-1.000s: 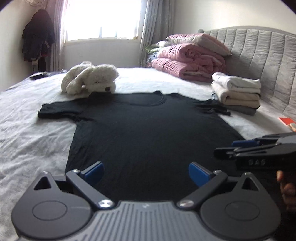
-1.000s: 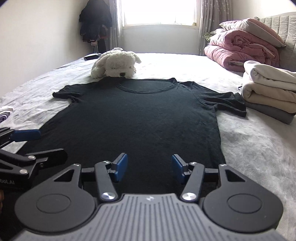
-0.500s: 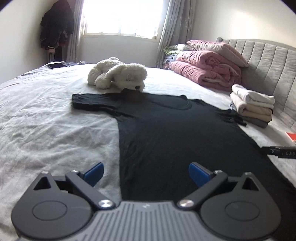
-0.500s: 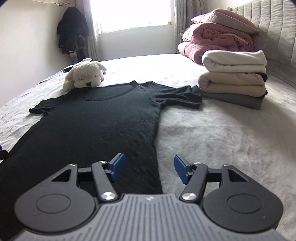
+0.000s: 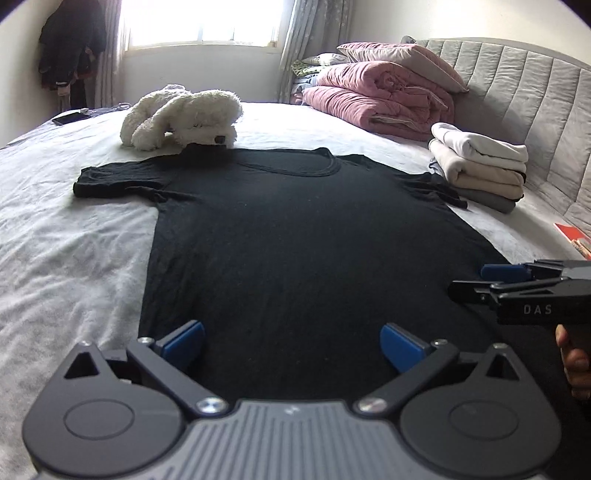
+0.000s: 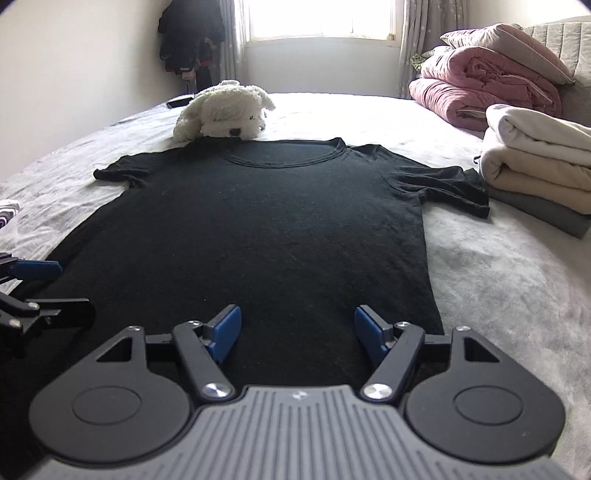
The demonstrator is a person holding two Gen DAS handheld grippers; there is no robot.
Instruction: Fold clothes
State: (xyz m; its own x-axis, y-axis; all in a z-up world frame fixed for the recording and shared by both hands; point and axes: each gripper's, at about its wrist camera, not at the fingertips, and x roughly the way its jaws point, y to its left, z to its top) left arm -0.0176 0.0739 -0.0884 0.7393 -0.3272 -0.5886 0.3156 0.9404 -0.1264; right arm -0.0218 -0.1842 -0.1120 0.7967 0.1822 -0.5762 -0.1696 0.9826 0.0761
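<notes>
Black T-shirt [image 5: 295,236] flat, collar far, hem nearest me; left gripper [image 5: 291,341] and right gripper [image 6: 297,328] both spread, empty, over hem.

We saw a matt black cloth T-shirt [image 5: 295,236] on a wrinkled, soft grey bedspread [image 5: 66,258], a fluffy white plush dog [image 5: 184,118], and a matt black plastic left gripper [image 5: 291,341] with glossy metal screws.

Both wrist views sit low and close at the black T-shirt's [image 5: 295,236] hem, facing the window [image 6: 321,18]; both share the shirt.
</notes>
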